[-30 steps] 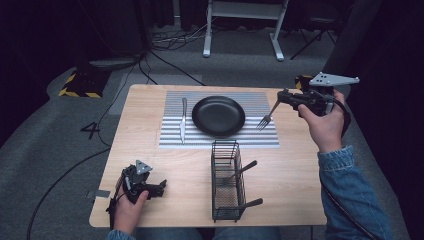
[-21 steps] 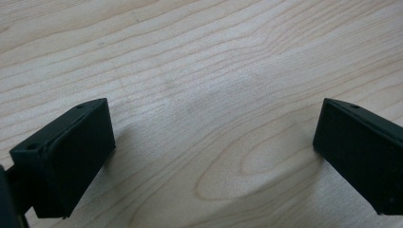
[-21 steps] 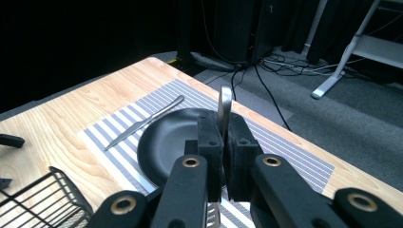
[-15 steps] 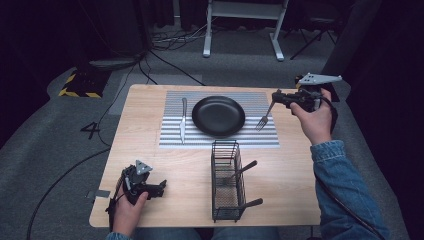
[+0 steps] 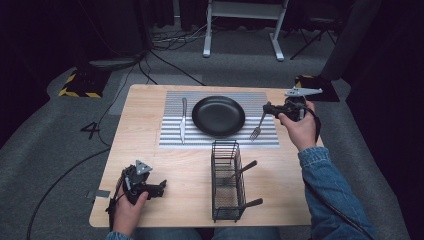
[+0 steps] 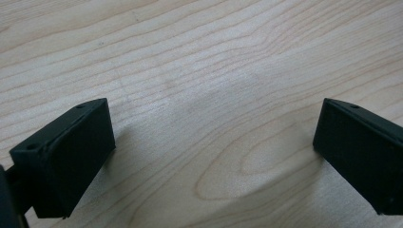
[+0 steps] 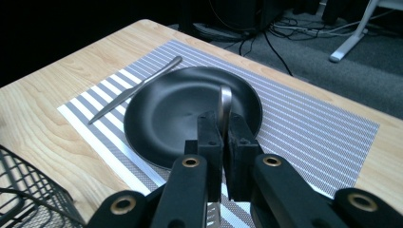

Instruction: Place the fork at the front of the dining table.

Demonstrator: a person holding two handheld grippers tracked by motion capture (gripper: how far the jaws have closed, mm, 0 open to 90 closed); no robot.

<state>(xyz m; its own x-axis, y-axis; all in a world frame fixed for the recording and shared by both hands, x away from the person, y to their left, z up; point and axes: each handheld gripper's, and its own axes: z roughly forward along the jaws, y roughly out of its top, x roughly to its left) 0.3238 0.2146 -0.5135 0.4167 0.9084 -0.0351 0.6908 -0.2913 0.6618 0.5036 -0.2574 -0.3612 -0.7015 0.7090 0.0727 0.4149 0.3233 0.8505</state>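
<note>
Fork (image 5: 257,127) in right tool (image 5: 270,108) moved nearer placemat (image 5: 170,137)

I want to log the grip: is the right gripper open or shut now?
Shut, on the fork. In the right gripper view, the right gripper has its jaws pressed on the fork's metal handle; in the high view, the fork hangs from it over the placemat.

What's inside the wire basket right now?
The wire basket holds two dark-handled utensils, their handles sticking out toward the right. Their working ends sit behind the mesh, so what kind they are can't be told.
</note>
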